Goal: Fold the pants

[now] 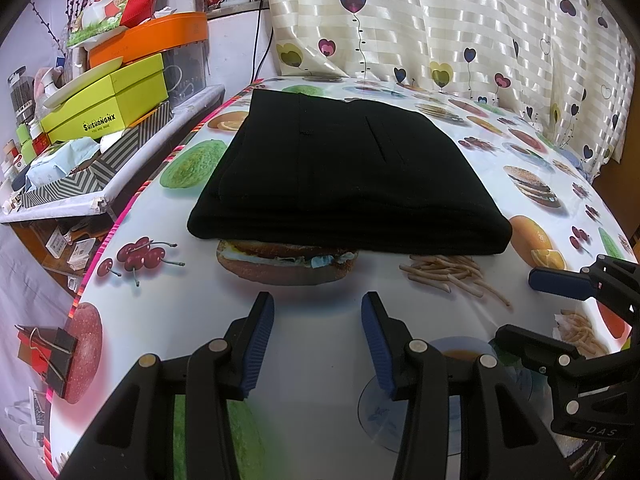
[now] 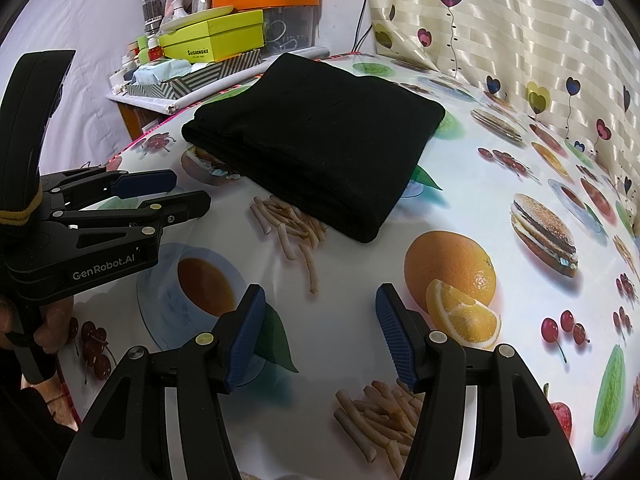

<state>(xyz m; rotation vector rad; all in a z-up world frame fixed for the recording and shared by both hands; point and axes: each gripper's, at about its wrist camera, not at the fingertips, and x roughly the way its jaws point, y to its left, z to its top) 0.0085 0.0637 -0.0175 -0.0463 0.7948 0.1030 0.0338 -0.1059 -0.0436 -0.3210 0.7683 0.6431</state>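
A: Fingers?
B: Left gripper [image 1: 318,344] and right gripper [image 2: 320,336]: spread, empty.
A: Pants?
B: Pants [image 1: 348,184] folded, mid-frame on the food-print counter [image 2: 352,276]; boxes [image 1: 116,96] upper left, curtain [image 1: 460,24] behind.

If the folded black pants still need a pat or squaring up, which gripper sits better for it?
Probably the left gripper: it squarely faces the near folded edge of the black fabric pants. The right gripper sits off toward their corner. Both are open, empty and clear of the cloth.
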